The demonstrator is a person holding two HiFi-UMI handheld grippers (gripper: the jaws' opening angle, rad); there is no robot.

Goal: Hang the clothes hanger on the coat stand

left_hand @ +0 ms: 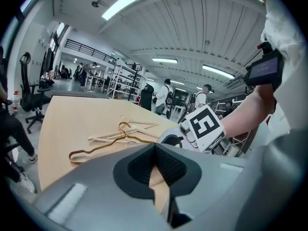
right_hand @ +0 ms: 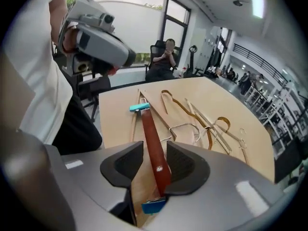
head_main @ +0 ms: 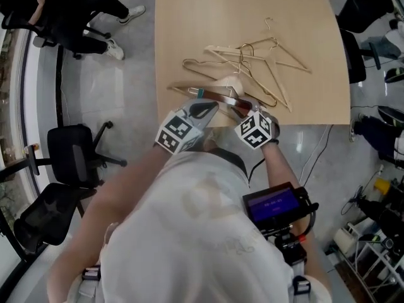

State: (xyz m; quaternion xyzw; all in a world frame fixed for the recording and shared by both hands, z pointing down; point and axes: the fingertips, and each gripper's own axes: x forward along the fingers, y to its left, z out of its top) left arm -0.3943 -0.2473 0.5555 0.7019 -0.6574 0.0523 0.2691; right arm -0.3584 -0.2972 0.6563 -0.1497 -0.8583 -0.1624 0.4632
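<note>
Clothes hanger [head_main: 218,95], a brown bar w/ a teal clip [head_main: 199,93] at each end, sits at the 6 o'clock edge of the table [head_main: 189,17], right in front of the person. In the head view it runs approx 9-to-3 o'clock, btw the two grippers.

R gripper [head_main: 243,109] is at the bar's 3 o'clock end, pointing steeply down. In the right gripper view its jaws stand wide apart and the hanger [right_hand: 153,143] passes straight btw them. The near clip [right_hand: 154,206] is just below the pads at 6 o'clock, the far clip [right_hand: 139,108] out on the table at 12. The bar is close against one pad but not clamped; can't tell if it touches.

L gripper [head_main: 203,109] is at the bar's 9 o'clock end. In the left gripper view its jaws are together, tips meeting, nothing btw them.

Other hangers [head_main: 252,68], gold wire and pale wood, lie in a loose pile at 12 o'clock from the grippers, near mid-table.

Office chairs [head_main: 76,156] stand on the floor at 9 o'clock; a seated person [head_main: 69,11] is at approx 10 o'clock.
</note>
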